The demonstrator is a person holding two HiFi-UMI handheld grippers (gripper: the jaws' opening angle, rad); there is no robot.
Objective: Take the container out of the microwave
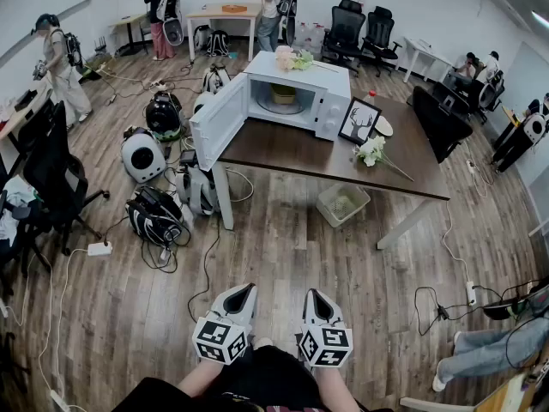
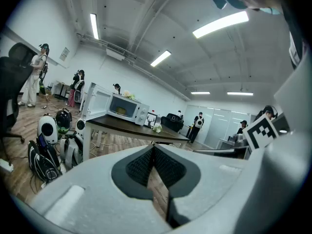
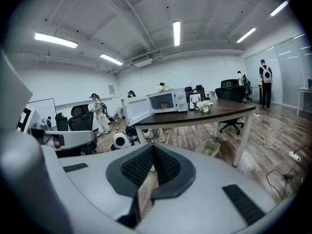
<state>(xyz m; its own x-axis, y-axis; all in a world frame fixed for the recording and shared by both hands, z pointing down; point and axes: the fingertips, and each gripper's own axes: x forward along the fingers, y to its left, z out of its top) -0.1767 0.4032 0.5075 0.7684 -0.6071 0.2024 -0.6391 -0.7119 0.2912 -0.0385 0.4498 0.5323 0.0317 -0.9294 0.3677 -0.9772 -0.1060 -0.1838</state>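
Observation:
A white microwave (image 1: 300, 93) stands on a dark table (image 1: 292, 157) far ahead of me, its door (image 1: 219, 120) swung open to the left. Inside sits a yellowish container (image 1: 283, 94). My left gripper (image 1: 244, 289) and right gripper (image 1: 313, 293) are held low and close to my body, side by side over the wooden floor, well short of the table. Both are shut with nothing in them. The left gripper view shows its closed gripper (image 2: 153, 146) and the microwave (image 2: 127, 109) small and distant. The right gripper view shows its closed gripper (image 3: 153, 146) and the microwave (image 3: 165, 101).
A framed deer picture (image 1: 359, 121) and white flowers (image 1: 371, 150) sit on the table right of the microwave. A bin (image 1: 343, 202) stands under the table. Helmets, bags (image 1: 154, 217) and cables litter the floor at left, by an office chair (image 1: 47, 174). People stand at the back.

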